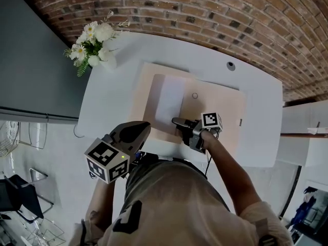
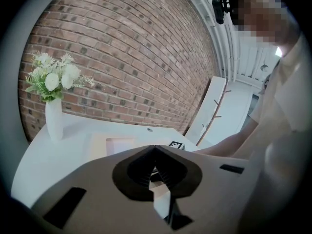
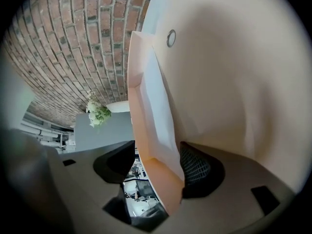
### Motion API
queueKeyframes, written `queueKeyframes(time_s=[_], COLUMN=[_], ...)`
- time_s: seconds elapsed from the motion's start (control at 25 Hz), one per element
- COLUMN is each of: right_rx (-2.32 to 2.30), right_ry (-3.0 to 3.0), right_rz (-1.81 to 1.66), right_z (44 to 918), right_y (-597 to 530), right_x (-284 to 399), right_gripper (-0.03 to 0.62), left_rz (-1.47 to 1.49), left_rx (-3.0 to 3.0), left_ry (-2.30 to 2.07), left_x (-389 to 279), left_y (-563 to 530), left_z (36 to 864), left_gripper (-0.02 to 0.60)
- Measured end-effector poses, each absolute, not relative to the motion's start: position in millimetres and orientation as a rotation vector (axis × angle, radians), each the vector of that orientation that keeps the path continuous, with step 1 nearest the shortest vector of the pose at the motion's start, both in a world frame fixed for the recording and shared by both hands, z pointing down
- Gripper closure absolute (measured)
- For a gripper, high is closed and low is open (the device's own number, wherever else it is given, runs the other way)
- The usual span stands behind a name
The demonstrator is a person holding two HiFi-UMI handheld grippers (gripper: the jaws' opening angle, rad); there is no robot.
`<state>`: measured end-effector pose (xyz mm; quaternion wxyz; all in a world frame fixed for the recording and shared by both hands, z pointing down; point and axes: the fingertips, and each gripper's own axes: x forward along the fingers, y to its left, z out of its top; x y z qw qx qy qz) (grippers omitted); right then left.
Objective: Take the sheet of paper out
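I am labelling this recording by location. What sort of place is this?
Probably an indoor office or studio room, though I cannot be sure. It has a bare brick wall, a white table set against that wall, and a vase of white flowers standing on the table.

Matt paper sheet [image 1: 169, 104], rough brick wall [image 1: 205, 14]

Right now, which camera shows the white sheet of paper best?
The head view: the sheet lies flat, sticking out of the beige envelope. The right gripper view shows it edge-on and warped; the left gripper view shows only a small, distant patch.
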<state>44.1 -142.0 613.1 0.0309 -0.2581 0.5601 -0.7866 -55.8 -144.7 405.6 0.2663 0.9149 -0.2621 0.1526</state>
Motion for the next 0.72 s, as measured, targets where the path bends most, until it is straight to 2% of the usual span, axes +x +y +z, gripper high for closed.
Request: queueKeyframes(time_s=[0.72], right_rx=[-0.91], right_ry=[1.861], right_rz=[-2.218], right_z=[611.6], right_y=[-185.0], right_x=[55.8], right_gripper=[0.31], left_rz=[0.422], left_rx=[2.46], left_ry=[-0.726], left_x=[-70.1], left_y=[-142.3], left_z=[408.0], left_gripper=[0.567])
